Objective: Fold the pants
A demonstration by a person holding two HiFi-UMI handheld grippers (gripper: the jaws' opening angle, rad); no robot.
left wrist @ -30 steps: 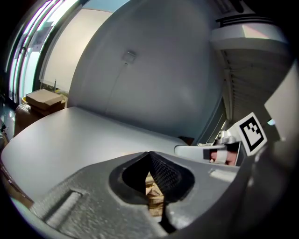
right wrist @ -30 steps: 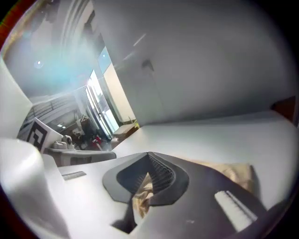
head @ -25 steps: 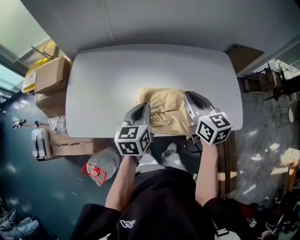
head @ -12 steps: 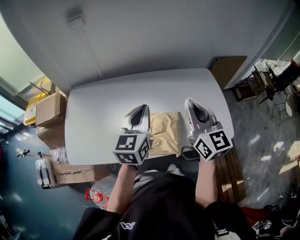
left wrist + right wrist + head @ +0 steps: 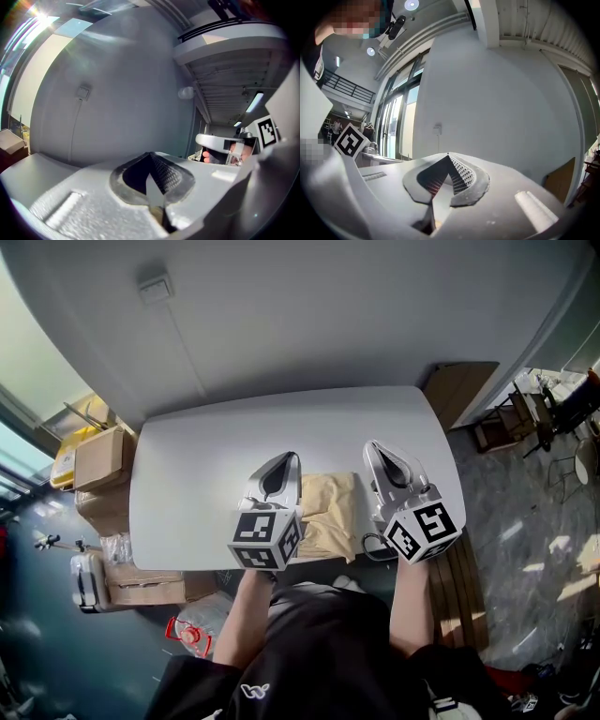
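The tan pants (image 5: 330, 512) lie as a compact folded bundle on the white table (image 5: 206, 465), near its front edge. In the head view my left gripper (image 5: 279, 463) hovers over the bundle's left side and my right gripper (image 5: 382, 451) over its right side. Both are raised above the cloth and point level toward the grey wall. In the left gripper view the left gripper (image 5: 151, 157) has its jaws pressed together with no cloth at the tips. The right gripper view shows the right gripper (image 5: 449, 157) the same way. The pants are hidden in both gripper views.
Cardboard boxes (image 5: 98, 460) and a suitcase (image 5: 82, 579) stand on the floor left of the table. A plastic bottle (image 5: 199, 626) lies near my feet. A wooden board (image 5: 461, 388) leans at the back right. Slatted wood (image 5: 461, 582) lies right of the table.
Both grippers have lifted off the front of the pants and levelled out toward the wall. The pants now look like a smaller, flatter bundle. The head view has risen and pulled back.
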